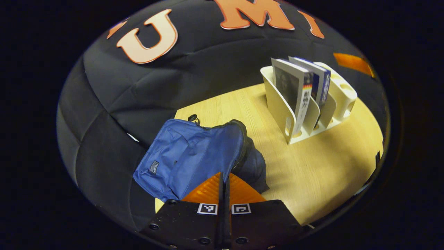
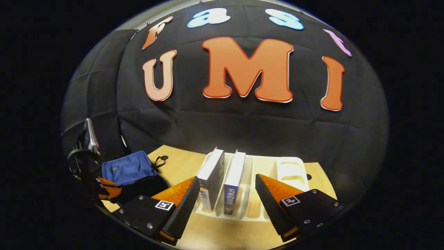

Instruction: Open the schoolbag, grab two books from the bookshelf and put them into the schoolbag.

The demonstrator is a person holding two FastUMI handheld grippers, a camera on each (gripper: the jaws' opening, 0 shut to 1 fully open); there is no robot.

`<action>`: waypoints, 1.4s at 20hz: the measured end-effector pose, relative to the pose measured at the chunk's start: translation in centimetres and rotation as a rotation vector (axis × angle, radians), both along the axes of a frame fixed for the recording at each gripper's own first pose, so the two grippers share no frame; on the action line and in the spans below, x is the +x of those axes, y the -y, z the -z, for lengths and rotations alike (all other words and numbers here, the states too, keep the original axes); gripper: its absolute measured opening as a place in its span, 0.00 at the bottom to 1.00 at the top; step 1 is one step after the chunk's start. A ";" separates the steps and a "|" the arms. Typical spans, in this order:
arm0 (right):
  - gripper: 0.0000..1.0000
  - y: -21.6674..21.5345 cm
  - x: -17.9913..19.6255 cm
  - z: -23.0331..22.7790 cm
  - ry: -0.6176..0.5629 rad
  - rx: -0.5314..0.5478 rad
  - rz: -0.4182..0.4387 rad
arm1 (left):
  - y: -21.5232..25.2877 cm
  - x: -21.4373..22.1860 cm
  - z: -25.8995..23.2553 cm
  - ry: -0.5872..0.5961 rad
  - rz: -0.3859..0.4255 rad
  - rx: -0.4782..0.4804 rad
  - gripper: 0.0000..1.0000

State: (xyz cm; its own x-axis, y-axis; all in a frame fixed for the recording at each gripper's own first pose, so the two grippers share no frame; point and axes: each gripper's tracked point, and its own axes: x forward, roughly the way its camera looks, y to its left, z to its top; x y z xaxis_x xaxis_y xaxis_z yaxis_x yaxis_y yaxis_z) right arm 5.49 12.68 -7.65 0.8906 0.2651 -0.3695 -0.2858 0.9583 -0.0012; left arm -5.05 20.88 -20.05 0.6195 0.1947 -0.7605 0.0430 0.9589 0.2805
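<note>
Our right gripper (image 2: 227, 205) stands wide open and empty, its fingers flanking two upright books (image 2: 222, 182) in the bookshelf (image 2: 289, 170) just ahead. Our left gripper (image 1: 224, 189) has its fingers pressed together at the rim of the schoolbag (image 1: 187, 156); whether fabric is pinched between them we cannot tell. We judge the book-grabbing step is in hand: advance right, then close on one spine.

schoolbag (image 1: 187, 156) on table (image 1: 312, 166) | 2 books (image 1: 295, 90) upright in bookshelf (image 1: 277, 104), right of schoolbag
</note>
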 end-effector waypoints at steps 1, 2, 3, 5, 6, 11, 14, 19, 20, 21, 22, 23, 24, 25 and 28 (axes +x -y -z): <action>0.96 -1.0 0.7 0.3 -0.029 -0.007 -0.009 | -0.5 0.1 -0.9 0.007 -0.010 -0.029 0.01; 0.96 -1.9 1.6 0.4 -0.048 -0.022 -0.018 | -1.2 0.3 -1.8 0.015 -0.019 -0.051 0.00; 0.96 -2.6 2.5 0.6 -0.063 -0.044 -0.025 | -1.7 0.6 -2.9 0.027 -0.023 -0.073 0.00; 0.96 -4.6 4.0 1.8 -0.112 -0.084 -0.040 | -2.8 1.0 -5.0 0.044 -0.031 -0.103 0.00; 0.96 -5.4 4.5 2.4 -0.143 -0.104 -0.048 | -3.3 1.3 -5.8 0.056 -0.033 -0.114 0.00; 0.97 -6.9 7.9 5.6 -0.314 -0.224 -0.009 | -4.9 1.7 -7.2 0.070 -0.032 -0.171 0.00; 0.97 -7.4 9.5 7.5 -0.457 -0.229 0.014 | -5.3 1.6 -7.4 0.080 -0.029 -0.194 0.00; 0.83 -7.3 10.7 9.9 -0.679 -0.183 0.092 | -5.8 0.8 -8.0 0.098 -0.025 -0.225 0.00; 0.73 -7.0 11.1 10.3 -0.696 -0.193 0.107 | -5.7 0.7 -7.8 0.102 -0.026 -0.235 0.00; 0.68 -6.7 11.2 10.8 -0.716 -0.207 0.121 | -5.7 0.5 -7.9 0.103 -0.026 -0.241 0.00; 0.60 -6.3 11.1 11.7 -0.740 -0.224 0.130 | -5.8 0.5 -7.8 0.105 -0.028 -0.250 0.00; 0.48 -5.8 10.8 12.4 -0.774 -0.251 0.139 | -5.8 0.5 -7.6 0.105 -0.029 -0.253 0.00; 0.38 -5.7 10.5 12.8 -0.796 -0.257 0.146 | -5.8 0.3 -7.7 0.109 -0.031 -0.260 0.00; 0.38 -5.7 10.8 12.8 -0.792 -0.248 0.147 | -5.7 0.2 -7.7 0.112 -0.030 -0.264 0.00; 0.40 -6.0 9.5 12.3 -0.848 -0.224 0.134 | -6.0 0.1 -7.5 0.117 -0.029 -0.276 0.00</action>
